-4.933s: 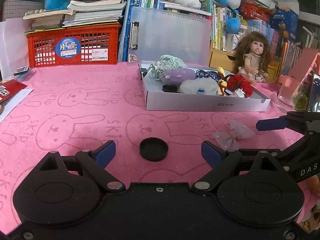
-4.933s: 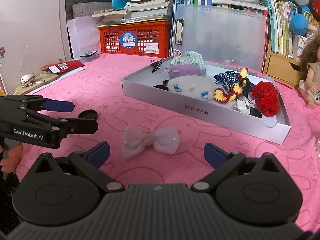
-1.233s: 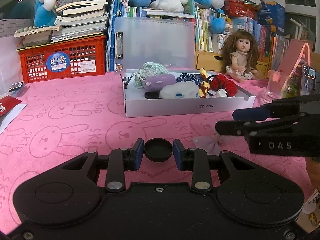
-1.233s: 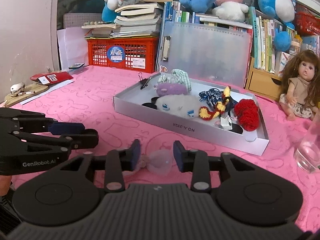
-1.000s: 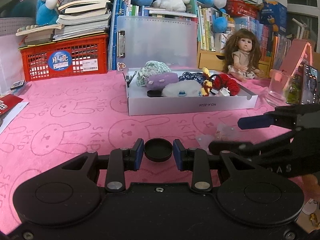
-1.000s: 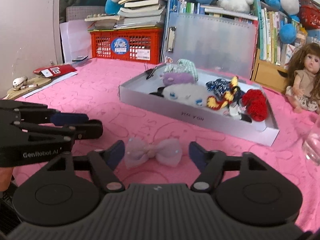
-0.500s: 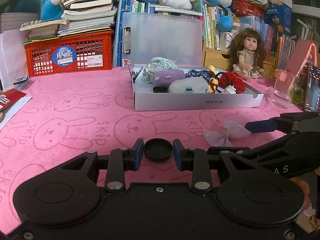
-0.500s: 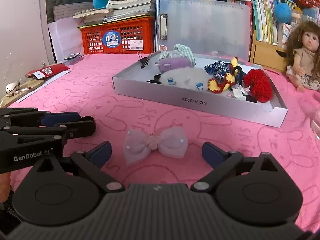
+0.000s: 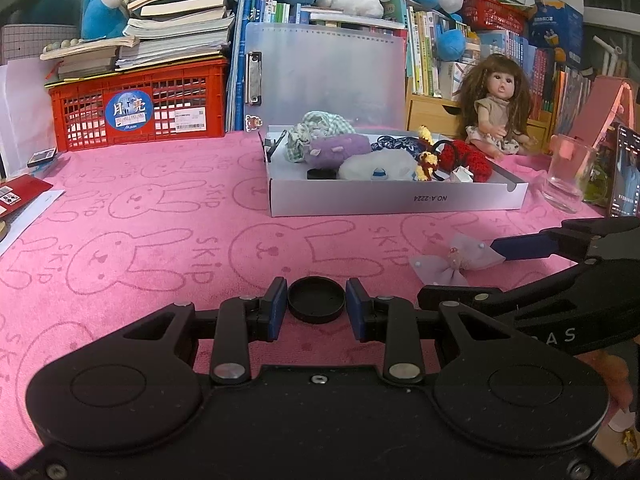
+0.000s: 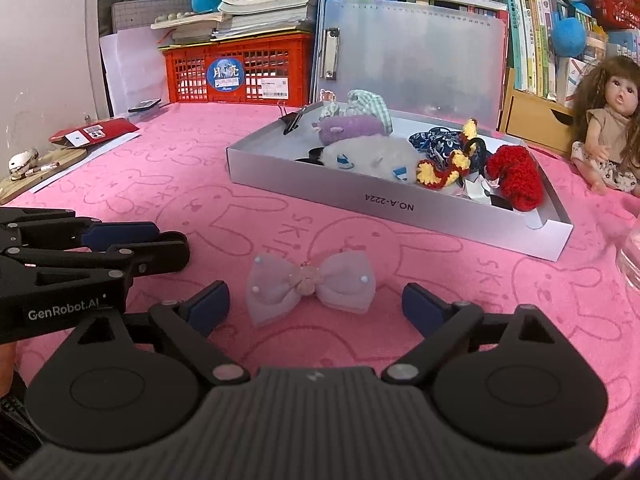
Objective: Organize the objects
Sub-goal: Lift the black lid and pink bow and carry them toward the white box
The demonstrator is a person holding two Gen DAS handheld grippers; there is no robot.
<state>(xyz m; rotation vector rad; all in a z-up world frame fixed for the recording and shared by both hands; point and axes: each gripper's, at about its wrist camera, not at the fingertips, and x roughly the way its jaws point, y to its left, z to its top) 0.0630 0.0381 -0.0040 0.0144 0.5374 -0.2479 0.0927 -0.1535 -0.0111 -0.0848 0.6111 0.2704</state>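
A pink bunny-print cloth (image 9: 160, 240) covers the table, bearing a white box (image 9: 396, 200), bow (image 10: 312, 282), red crate (image 9: 140, 104), glass (image 9: 568, 178), perhaps a doll (image 9: 496, 116).

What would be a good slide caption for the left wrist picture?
Left claw grips a black round lid on the pink cloth, with the grey box of trinkets ahead.

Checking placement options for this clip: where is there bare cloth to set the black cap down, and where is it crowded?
Bare pink cloth lies between the red crate and the left tool, left of the white box. Crowded: the box interior is full of plush things, and the strip before it holds the bow between the open right tool.
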